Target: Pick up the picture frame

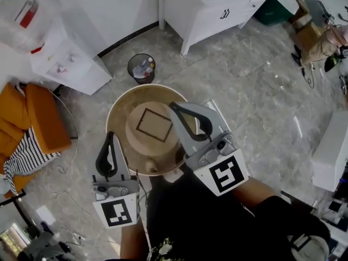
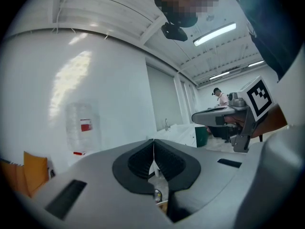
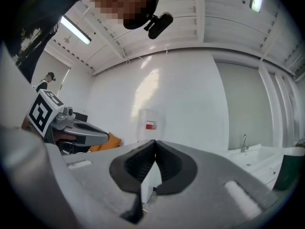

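A brown picture frame (image 1: 154, 124) lies flat on the raised middle of a round wooden table (image 1: 117, 115) in the head view. My left gripper (image 1: 111, 145) hangs shut and empty over the table's near left rim. The right gripper (image 1: 175, 109) is held higher, also shut with nothing in it, its tip just right of the frame and partly covering the table. In the left gripper view the left gripper (image 2: 153, 149) has its jaws pressed together and points level across the room. The right gripper view shows the right gripper (image 3: 155, 149) shut too. Neither gripper view shows the frame.
A black waste bin (image 1: 141, 68) stands on the floor just beyond the table. Behind it are a white cabinet (image 1: 215, 10) and a water dispenser (image 1: 62, 56). An orange chair (image 1: 38, 118) with a striped cloth sits at the left. Cables lie on the floor near left.
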`<action>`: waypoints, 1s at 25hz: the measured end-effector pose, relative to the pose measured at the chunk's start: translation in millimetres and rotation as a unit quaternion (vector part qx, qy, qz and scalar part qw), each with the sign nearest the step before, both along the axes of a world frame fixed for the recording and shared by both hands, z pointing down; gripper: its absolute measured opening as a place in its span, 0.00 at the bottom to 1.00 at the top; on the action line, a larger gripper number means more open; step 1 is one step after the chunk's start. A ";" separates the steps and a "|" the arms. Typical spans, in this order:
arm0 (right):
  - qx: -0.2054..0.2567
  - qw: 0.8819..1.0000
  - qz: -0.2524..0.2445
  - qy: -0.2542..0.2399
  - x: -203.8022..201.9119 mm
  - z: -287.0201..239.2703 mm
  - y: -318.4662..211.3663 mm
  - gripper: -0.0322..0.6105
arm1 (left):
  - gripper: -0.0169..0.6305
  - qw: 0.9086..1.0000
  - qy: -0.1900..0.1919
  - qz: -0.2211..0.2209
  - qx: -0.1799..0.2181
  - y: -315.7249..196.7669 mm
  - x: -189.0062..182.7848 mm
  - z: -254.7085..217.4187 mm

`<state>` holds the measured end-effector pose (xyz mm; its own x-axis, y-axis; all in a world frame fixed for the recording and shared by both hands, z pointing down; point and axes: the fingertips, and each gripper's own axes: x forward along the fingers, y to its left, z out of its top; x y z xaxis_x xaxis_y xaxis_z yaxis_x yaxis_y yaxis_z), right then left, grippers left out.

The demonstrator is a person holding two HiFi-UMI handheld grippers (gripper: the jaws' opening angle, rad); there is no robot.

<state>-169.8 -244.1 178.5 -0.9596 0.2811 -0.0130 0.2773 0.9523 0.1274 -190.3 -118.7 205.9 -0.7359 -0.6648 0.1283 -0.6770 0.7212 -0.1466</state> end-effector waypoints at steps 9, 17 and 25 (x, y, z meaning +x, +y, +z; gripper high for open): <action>-0.010 0.991 -0.115 0.062 -30.2 61.6 2.7 0.05 | 0.05 0.996 0.026 -0.084 -0.014 3.4 -17.1 42.7; 0.006 0.983 -0.131 0.128 -71.3 173.7 24.8 0.05 | 0.05 0.989 0.097 -0.105 -0.037 46.7 -40.5 143.3; 0.050 0.968 -0.123 0.213 -76.1 304.1 21.3 0.18 | 0.07 0.984 0.161 -0.068 -0.032 41.3 -53.4 266.7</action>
